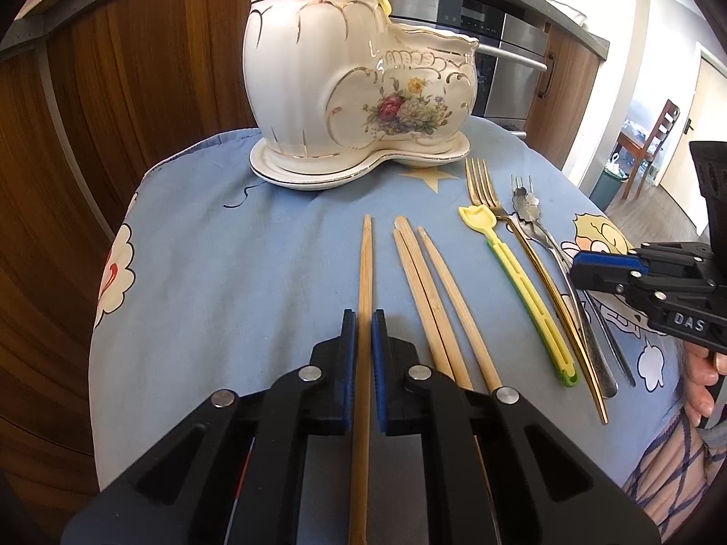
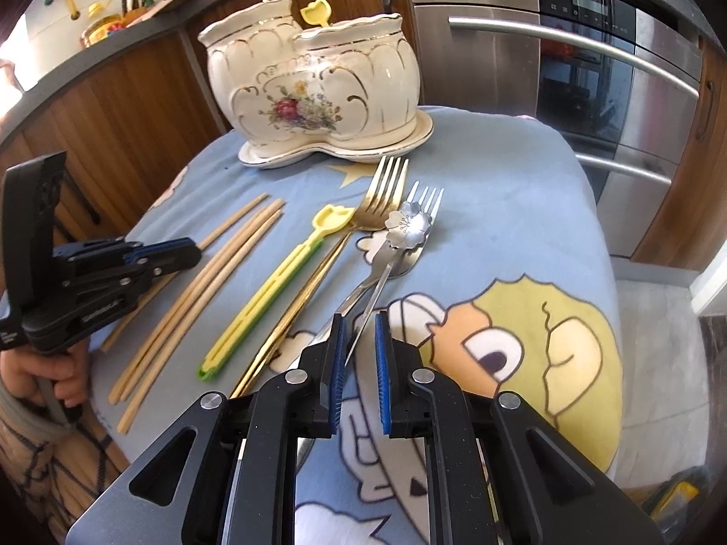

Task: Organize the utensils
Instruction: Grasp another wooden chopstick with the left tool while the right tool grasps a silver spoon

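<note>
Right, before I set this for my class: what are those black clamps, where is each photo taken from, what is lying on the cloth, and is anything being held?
There is no robot here. A person holds a two-finger clamp in each hand, and each clamp has a camera looking along its fingers. One picture is taken from the left gripper, the other from the right gripper. On the blue cartoon tablecloth stands a flowered ceramic holder. In front of it lie three loose chopsticks, a yellow-green plastic utensil, a gold fork and a silver fork. The left gripper is shut on a fourth chopstick. The thin handle of the flower-headed spoon runs between the right gripper's fingers; I cannot tell whether it is pinched.
</note>
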Demonstrator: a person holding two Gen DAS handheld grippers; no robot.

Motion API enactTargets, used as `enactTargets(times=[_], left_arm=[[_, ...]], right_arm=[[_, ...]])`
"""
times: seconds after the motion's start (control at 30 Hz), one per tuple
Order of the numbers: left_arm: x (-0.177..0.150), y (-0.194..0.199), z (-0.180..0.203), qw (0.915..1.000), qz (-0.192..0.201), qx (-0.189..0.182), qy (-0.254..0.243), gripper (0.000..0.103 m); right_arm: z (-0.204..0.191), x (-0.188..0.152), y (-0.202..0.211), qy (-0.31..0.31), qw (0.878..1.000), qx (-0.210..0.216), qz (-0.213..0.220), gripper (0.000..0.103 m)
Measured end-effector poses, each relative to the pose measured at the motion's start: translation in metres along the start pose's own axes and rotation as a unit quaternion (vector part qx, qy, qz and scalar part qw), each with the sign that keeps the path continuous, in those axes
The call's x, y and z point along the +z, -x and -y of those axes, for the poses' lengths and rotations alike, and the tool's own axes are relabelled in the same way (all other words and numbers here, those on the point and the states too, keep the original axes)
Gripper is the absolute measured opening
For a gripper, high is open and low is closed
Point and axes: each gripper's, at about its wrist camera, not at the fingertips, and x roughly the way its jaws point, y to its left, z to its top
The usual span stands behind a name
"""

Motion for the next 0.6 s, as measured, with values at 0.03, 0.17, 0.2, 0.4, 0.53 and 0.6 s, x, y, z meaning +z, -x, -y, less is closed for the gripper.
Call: enactTargets(times=[0.03, 0.17, 0.2, 0.4, 0.53, 0.6], left_arm=[[0.000, 0.000, 0.000, 1.0000, 0.000, 0.000, 0.001, 0.008], [0.000, 0.001, -0.002, 1.0000, 0.000, -0.001, 0.002, 0.008], [0.000, 0.000, -0.003, 1.0000, -0.001, 0.000, 0.002, 0.008], [0.008, -0.003, -0.001, 0.9993, -0.028, 0.004, -0.025, 0.008], [0.020, -0.008, 0.005, 0.9956, -0.070, 0.005, -0.062, 0.008], [0.026, -0.011, 0.007, 0.9924, -0.093, 0.003, -0.080, 0.008]], right_arm=[[0.001, 0.001, -0.001, 0.000, 1.000, 0.000, -0.001, 0.012], [0.007, 0.005, -0.001, 0.008, 1.000, -0.012, -0.005, 0.012], [0.011, 0.007, 0.000, 0.012, 1.000, -0.022, -0.008, 0.012], [0.028, 0.027, -0.011, 0.030, 0.998, -0.041, -0.047, 0.013], [0.029, 0.045, -0.024, 0.050, 0.995, -0.043, -0.073, 0.014], [0.028, 0.052, -0.030, 0.059, 0.994, -0.045, -0.084, 0.014]])
